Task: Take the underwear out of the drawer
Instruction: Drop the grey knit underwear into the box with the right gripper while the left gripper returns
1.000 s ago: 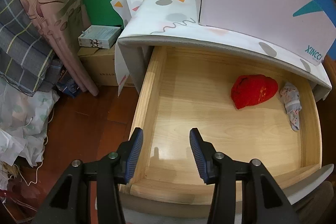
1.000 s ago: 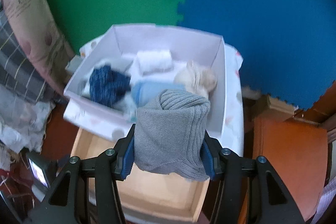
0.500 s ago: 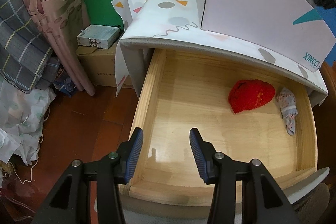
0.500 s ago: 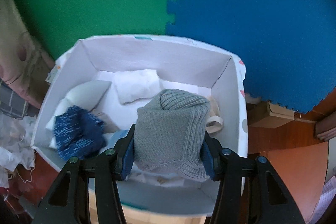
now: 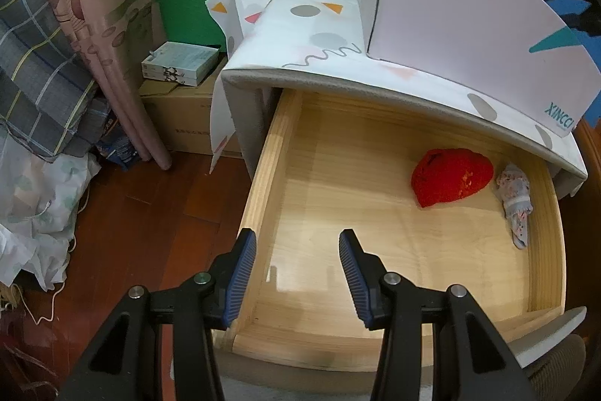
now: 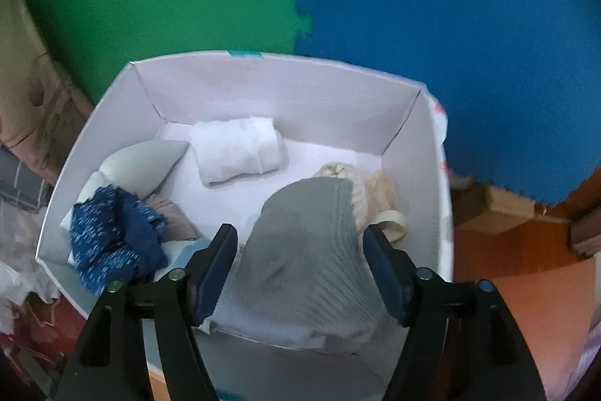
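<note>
open wooden drawer [image 5: 375, 326]: two garments left inside, both at its far right — one red piece [image 5: 450, 175] and one small pale patterned piece [image 5: 515, 198], just beside each other. white box [image 6: 413, 138] on the cabinet top: one grey ribbed garment [image 6: 308, 243], one white roll [image 6: 238, 151], one navy speckled piece [image 6: 116, 235], one cream piece [image 6: 375, 190] (others partly hidden). left tongs [image 5: 296, 273]: apart, nothing between them, above the drawer's near left corner. right tongs [image 6: 300, 269]: jaws opening, the grey garment lying between them, pads clear of it.
</note>
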{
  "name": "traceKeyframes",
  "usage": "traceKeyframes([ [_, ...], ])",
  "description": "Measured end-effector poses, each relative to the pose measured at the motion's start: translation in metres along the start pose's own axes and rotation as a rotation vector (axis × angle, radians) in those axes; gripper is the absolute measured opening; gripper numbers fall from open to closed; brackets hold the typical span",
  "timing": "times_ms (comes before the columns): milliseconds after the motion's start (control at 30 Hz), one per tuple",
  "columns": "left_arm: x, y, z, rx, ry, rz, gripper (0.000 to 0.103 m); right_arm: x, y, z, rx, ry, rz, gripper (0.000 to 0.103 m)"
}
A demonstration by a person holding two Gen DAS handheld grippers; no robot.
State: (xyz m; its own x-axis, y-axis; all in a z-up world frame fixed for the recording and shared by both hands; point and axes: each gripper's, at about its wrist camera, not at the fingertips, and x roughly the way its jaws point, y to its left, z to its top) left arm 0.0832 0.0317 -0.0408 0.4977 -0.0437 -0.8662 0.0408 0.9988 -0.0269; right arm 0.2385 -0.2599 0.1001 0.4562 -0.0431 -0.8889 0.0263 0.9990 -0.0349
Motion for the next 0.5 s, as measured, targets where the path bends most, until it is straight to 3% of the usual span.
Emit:
traceKeyframes([
  [200, -0.002, 0.005, 0.000, -0.025, -0.009, 0.015, 0.047, -0.045, 0.003, -0.028, -0.073, -0.080, 0.027, 0.069],
  [333, -0.004, 0.009, 0.000, -0.052, -0.020, 0.040, 0.047, -0.067, 0.010, -0.075, -0.173, -0.111, 0.009, 0.069],
  [500, -0.009, 0.017, -0.001, -0.093, -0.038, 0.080, 0.047, -0.058, 0.014, -0.138, -0.275, -0.071, -0.037, 0.067],
])
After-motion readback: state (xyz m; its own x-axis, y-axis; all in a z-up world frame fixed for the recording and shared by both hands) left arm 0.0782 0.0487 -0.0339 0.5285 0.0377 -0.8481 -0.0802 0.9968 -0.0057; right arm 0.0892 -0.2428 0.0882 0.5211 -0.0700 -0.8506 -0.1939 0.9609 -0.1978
